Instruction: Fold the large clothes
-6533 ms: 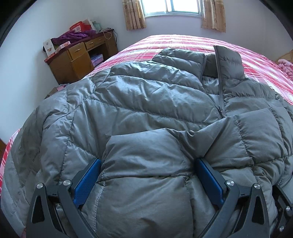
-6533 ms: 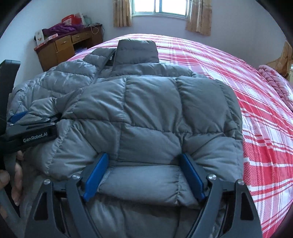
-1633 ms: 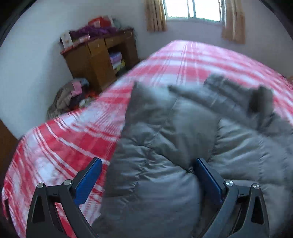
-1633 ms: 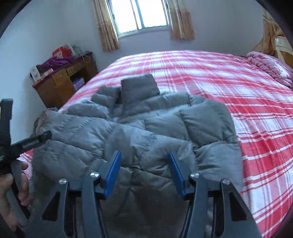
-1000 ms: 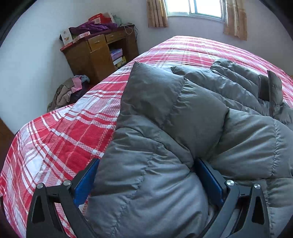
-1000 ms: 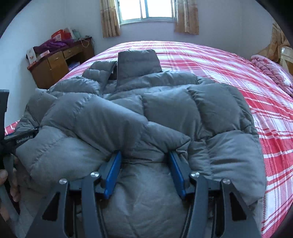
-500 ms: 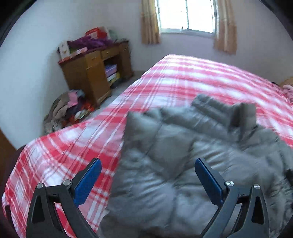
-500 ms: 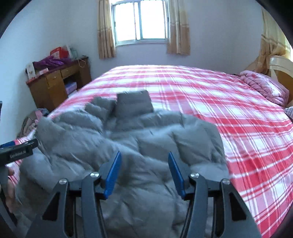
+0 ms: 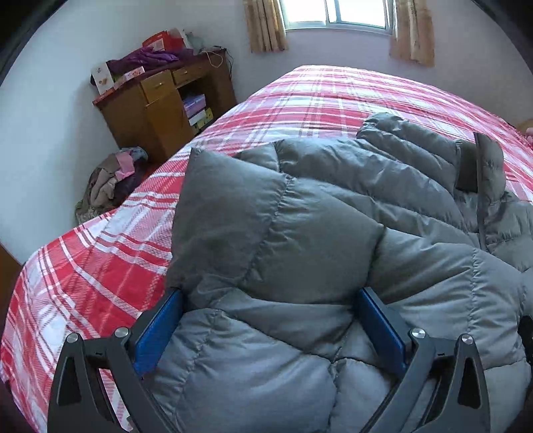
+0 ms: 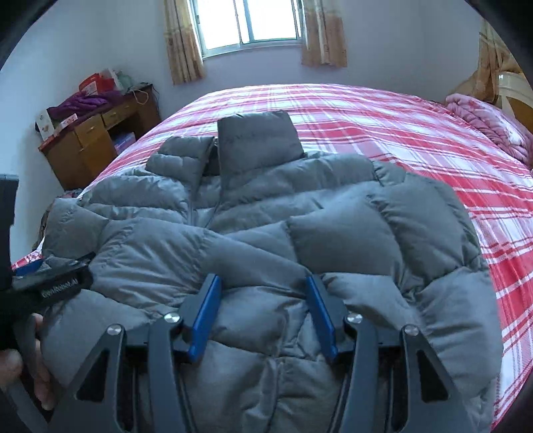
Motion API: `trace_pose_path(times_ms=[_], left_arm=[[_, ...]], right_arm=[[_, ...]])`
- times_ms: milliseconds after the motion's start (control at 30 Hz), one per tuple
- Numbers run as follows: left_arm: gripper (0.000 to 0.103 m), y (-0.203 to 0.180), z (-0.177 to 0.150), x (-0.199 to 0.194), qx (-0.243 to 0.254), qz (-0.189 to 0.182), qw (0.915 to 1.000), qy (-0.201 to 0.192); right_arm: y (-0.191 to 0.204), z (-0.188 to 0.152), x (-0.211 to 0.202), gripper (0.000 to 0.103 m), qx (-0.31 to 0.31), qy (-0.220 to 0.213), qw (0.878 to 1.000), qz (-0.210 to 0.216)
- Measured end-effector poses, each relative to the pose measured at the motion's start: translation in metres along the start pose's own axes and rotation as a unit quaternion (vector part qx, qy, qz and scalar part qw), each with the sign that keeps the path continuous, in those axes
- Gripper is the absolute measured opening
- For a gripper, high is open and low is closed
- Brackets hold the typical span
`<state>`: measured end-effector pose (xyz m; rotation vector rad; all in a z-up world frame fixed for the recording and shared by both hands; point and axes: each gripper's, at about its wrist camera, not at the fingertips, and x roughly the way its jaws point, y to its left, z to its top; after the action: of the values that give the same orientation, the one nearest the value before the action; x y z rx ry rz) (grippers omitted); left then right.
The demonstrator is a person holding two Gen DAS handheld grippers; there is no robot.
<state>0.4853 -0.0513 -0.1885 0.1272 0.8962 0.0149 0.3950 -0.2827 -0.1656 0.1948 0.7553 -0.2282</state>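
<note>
A grey puffer jacket (image 10: 266,206) lies on a bed (image 10: 416,133) with a red and white checked cover. Its collar (image 10: 256,140) points toward the far window (image 10: 250,23), and the zipper runs down the middle from it. Both sleeves are folded in across the chest. The jacket is on the left half of the bed, near the edge that faces a wooden desk (image 10: 90,143).

The left gripper (image 9: 269,319) is at the jacket's left side. Its jaws stand wide apart, and a thick fold of the padded cloth fills the space between the two blue pads (image 9: 160,329). The cloth touches both pads, so the jaws are clamped on the jacket. In the right wrist view this gripper appears at the left edge, with a hand (image 10: 20,366) around its handle.

The right gripper (image 10: 263,309) is near the lower middle of the jacket. Its jaws are about half apart, and a bulge of cloth sits between them and meets both pads, so they also hold the jacket.

On the desk are boxes and a purple cloth (image 10: 83,100). A heap of clothes (image 9: 110,180) lies on the floor beside the desk. A pink blanket (image 10: 489,123) is at the far right of the bed.
</note>
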Motion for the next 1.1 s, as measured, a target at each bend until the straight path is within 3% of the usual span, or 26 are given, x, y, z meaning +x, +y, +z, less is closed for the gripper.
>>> trace_pose_path(times_ms=[267, 567, 1100], left_arm=[[0.102, 0.006, 0.002, 0.014, -0.021, -0.026, 0.9992, 0.02], [0.102, 0.006, -0.001, 0.013, -0.019, -0.02, 0.9995, 0.013], [0.102, -0.003, -0.006, 0.009, -0.009, -0.005, 0.9999, 0.007]], right_arm=[[0.003, -0.001, 0.01, 0.06, -0.005, 0.013, 1.0, 0.002], [0.014, -0.004, 0.017, 0.061, -0.031, 0.024, 0.999, -0.027], [0.018, -0.006, 0.019, 0.062, -0.038, 0.023, 0.998, -0.037]])
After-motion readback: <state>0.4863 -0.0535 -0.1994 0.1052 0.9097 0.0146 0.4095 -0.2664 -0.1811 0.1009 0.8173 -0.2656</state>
